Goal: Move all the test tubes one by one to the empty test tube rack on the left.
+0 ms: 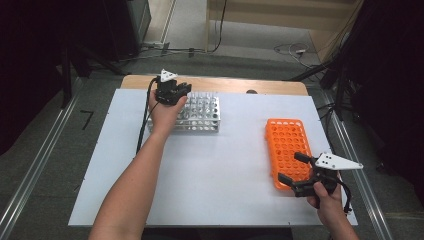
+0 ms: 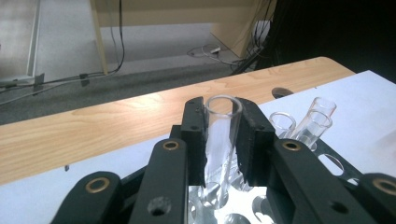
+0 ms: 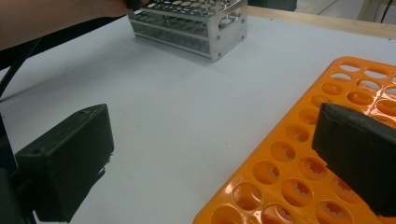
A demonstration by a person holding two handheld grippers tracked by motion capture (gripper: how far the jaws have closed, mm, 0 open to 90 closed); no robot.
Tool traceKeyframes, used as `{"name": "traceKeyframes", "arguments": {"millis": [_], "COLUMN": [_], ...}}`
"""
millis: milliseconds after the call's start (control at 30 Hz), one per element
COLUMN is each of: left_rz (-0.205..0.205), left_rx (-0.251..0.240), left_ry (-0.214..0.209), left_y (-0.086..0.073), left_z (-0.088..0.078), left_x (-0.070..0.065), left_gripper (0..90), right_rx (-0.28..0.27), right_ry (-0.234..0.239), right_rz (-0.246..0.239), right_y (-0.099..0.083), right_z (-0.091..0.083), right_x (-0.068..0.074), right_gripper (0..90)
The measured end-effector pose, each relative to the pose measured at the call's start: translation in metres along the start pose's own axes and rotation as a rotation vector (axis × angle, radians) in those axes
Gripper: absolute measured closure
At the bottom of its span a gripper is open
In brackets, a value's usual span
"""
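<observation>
Left gripper [image 1: 176, 93]: we are seeing it in the upper left of the high view, sitting over the left end of the metal rack [image 1: 200, 115]. In the left gripper view [image 2: 221, 140] its two black jaws are clamping a clear test tube between their pads.

Test tube [image 2: 219, 140]: it is standing upright at the centre of the left gripper view, its open rim showing just above the jaw tips and its lower end reaching down toward the rack's holed top plate (we cannot tell whether the bottom is seated in a hole).

Other tubes [image 2: 315, 121]: a few clear ones are leaning in the rack to the right of centre in the left gripper view.

Metal rack: it is resting on the white sheet [image 1: 210, 165] near the wooden table edge [image 1: 225, 84], upper left of the high view; in the right gripper view it is appearing at the top [image 3: 196, 23].

Right gripper [image 1: 295, 170]: we are finding it in the lower right of the high view, jaws spread wide and gripping nothing, straddling the near corner of the orange rack.

Orange rack [image 1: 287, 147]: it is lying on the white sheet at the right of the high view, well apart from the metal rack; in the right gripper view [image 3: 299, 172] its holes are looking empty.
</observation>
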State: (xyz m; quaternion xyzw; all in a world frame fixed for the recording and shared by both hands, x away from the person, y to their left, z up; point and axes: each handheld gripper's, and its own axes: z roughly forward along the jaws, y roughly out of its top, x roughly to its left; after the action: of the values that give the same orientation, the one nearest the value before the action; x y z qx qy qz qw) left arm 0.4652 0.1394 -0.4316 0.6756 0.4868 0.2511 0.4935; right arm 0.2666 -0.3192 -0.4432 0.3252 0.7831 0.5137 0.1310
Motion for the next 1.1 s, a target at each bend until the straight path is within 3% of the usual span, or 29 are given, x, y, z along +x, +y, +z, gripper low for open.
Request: {"name": "traceKeyframes", "arguments": {"millis": [300,500,700,833,967,1100], "left_rz": [-0.025,-0.026,-0.012,0.026,0.032,0.043], "left_rx": [0.011,0.009,0.017,0.034,0.032,0.027], "left_ry": [-0.004,-0.053,-0.093,-0.118,-0.150,-0.175], "left_y": [0.000,0.002,0.002,-0.001,-0.006,-0.012], "left_z": [-0.005,-0.013,-0.026,-0.035,-0.048,-0.061], "left_x": [0.002,0.001,-0.005,-0.013,-0.020,-0.026], "left_gripper": [64.8,56.9,29.1,14.7,4.6,0.0], "right_rx": [0.002,0.004,0.006,0.010,0.014,0.019], "right_ry": [0.000,-0.003,-0.004,-0.005,-0.007,-0.009], "right_rz": [0.002,0.003,-0.002,-0.006,-0.006,-0.009], "right_y": [0.000,0.000,0.000,0.000,0.000,0.000], "right_z": [0.001,0.001,0.002,0.003,0.004,0.005], "right_x": [0.000,0.000,-0.001,0.000,0.000,0.000], "right_gripper": [0.0,0.0,0.0,0.0,0.0,0.0]}}
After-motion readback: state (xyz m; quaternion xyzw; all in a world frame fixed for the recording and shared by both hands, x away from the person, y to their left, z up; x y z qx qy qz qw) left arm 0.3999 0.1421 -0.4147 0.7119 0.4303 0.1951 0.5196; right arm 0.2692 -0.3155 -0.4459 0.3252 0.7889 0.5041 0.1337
